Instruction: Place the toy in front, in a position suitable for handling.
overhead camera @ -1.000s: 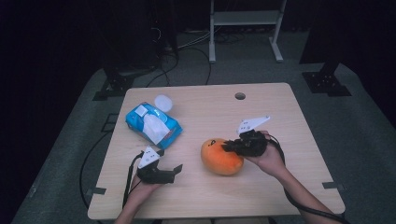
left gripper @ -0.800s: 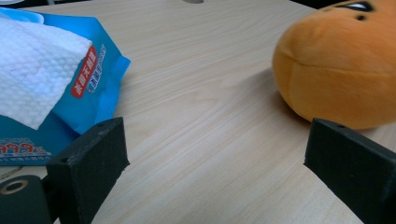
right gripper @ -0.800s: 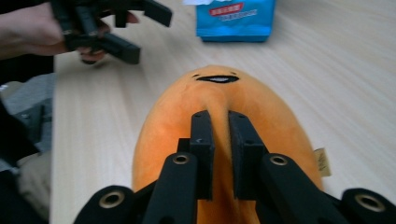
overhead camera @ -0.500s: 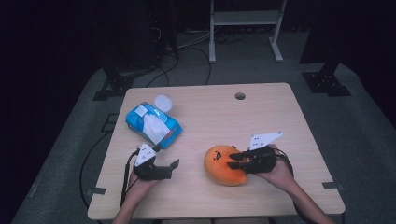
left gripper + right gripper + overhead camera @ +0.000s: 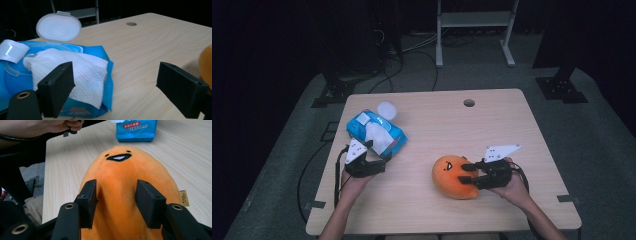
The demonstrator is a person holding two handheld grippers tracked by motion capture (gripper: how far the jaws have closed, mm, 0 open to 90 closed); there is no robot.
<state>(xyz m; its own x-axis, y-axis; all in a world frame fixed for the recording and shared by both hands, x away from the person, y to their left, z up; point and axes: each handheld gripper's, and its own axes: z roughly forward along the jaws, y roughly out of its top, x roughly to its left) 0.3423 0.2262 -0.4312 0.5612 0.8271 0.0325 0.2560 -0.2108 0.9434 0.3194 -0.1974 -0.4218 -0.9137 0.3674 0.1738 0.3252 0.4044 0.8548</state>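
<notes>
The right gripper (image 5: 116, 202) has its fingers (image 5: 88, 202) pinched into the back of the orange plush toy (image 5: 130, 195), the soft body bulging between and around them. The toy's lower part is cut off at the bottom of the right gripper view; a small tag shows at its side. In the high view the toy (image 5: 451, 176) lies on the surface (image 5: 492, 125) near its front edge, with bare wood beyond it toward the far side. The left gripper (image 5: 125, 85) holds its fingers (image 5: 57, 87) wide apart over bare wood, gripping nothing. One finger stands just in front of the blue wipes pack (image 5: 75, 67), whose lid is flipped open with a white wipe (image 5: 80, 70) pulled out over it. The toy's orange edge shows at that view's right border.
</notes>
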